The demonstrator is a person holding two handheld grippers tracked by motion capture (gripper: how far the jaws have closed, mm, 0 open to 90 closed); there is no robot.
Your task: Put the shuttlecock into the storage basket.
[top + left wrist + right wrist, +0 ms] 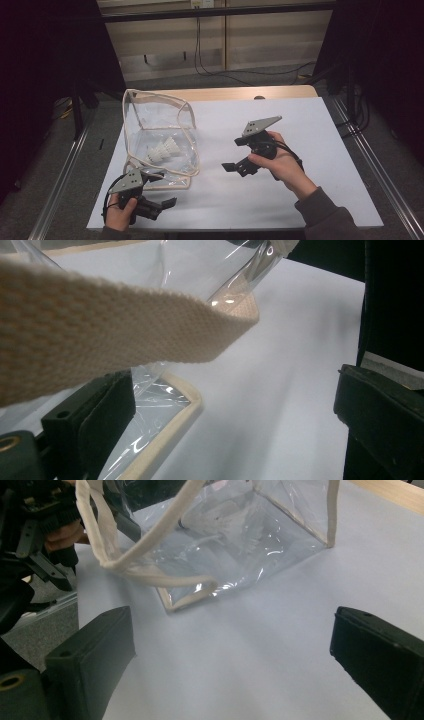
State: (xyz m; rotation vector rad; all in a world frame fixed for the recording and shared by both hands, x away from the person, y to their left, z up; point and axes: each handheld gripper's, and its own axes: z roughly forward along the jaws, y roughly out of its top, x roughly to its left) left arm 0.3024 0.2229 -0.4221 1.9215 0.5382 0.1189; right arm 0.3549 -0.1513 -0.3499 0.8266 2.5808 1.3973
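Note:
A clear plastic bag (160,125) with beige trim stands open at the table's left, and white shuttlecocks (164,150) lie inside it. My left gripper (162,189) sits at the bag's front corner, open. In the left gripper view, the bag's beige strap (100,325) crosses above the wide-apart jaws, and the bag's bottom corner (165,405) lies beside the left jaw. My right gripper (232,154) hovers over the white sheet to the right of the bag, open and empty. The right gripper view looks at the bag (280,540) and the shuttlecocks (235,530).
A white sheet (280,190) covers the table, with a strip of wood (225,93) showing at the far edge. Metal rails (60,185) run along both sides. Cables (235,75) lie on the floor beyond the table.

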